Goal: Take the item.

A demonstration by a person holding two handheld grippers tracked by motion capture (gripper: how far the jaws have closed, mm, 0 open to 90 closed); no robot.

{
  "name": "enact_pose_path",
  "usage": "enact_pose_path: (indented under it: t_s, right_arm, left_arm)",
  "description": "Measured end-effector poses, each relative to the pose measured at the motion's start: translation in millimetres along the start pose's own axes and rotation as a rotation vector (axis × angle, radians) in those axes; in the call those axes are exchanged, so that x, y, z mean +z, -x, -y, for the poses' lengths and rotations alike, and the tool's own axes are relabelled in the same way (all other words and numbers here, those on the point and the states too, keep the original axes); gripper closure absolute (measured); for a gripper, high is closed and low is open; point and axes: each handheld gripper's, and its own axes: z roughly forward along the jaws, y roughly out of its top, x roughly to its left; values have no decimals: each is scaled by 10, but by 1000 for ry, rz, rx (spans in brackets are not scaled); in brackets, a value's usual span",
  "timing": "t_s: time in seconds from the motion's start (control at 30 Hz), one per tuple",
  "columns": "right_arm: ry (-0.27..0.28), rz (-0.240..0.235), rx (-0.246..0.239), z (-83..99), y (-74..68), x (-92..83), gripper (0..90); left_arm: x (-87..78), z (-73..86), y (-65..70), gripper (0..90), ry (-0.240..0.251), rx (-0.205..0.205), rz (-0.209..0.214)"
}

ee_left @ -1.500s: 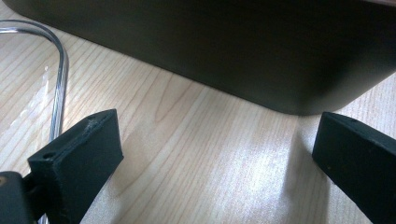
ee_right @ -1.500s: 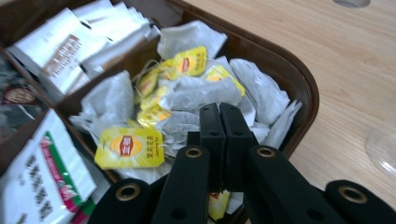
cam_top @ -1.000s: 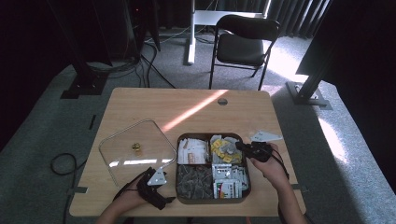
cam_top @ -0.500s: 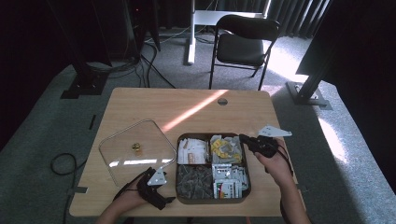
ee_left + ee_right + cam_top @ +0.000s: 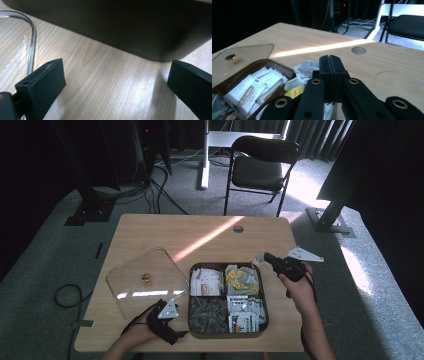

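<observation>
Since the earlier high-view frame, the right gripper (image 5: pixel 265 256) has risen from the box's (image 5: pixel 189 312) rear right compartment and now hangs above and just beyond the box's rear right corner. A pale sachet (image 5: pixel 257 259) sits at its tip. This suggests a pick is complete and the sachet is being carried clear of the box. The left gripper (image 5: pixel 179 334) has held its place at the box's front left corner, and the lid (image 5: pixel 125 292) lies flat on the table (image 5: pixel 200 227) left of the box. In the left gripper view, the left gripper (image 5: pixel 115 72) has its jaws spread wide over bare wood with nothing between them. The box (image 5: pixel 125 25) wall stands just ahead, and the lid (image 5: pixel 31 27) edge curves in at the left. The box contents are cut off here. In the right gripper view, the right gripper (image 5: pixel 329 60) has its jaws pressed together. The crumpled sachet (image 5: pixel 305 67) sits against their left side, apparently pinched by an edge, but the contact line is hidden behind the jaws. The box (image 5: pixel 249 65) lies below left, and the print on its packets is too blurred to read.
</observation>
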Motion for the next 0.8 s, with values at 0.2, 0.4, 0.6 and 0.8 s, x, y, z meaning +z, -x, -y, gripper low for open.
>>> enact_pose_path:
  t_s: [0.2, 0.4, 0.6, 0.8]
  right_arm:
    - [26, 52, 16, -70, 126, -34, 898]
    - [61, 121, 45, -134, 293, -94, 898]
    - [65, 168, 73, -148, 453, -111, 898]
    - [52, 195, 90, -151, 559, -78, 898]
  left_arm:
    - [0, 0, 0, 15, 0, -1, 1]
    - [0, 0, 0, 15, 0, -1, 1]
    - [0, 0, 1, 15, 0, -1, 1]
    - [1, 0, 1, 15, 0, -1, 1]
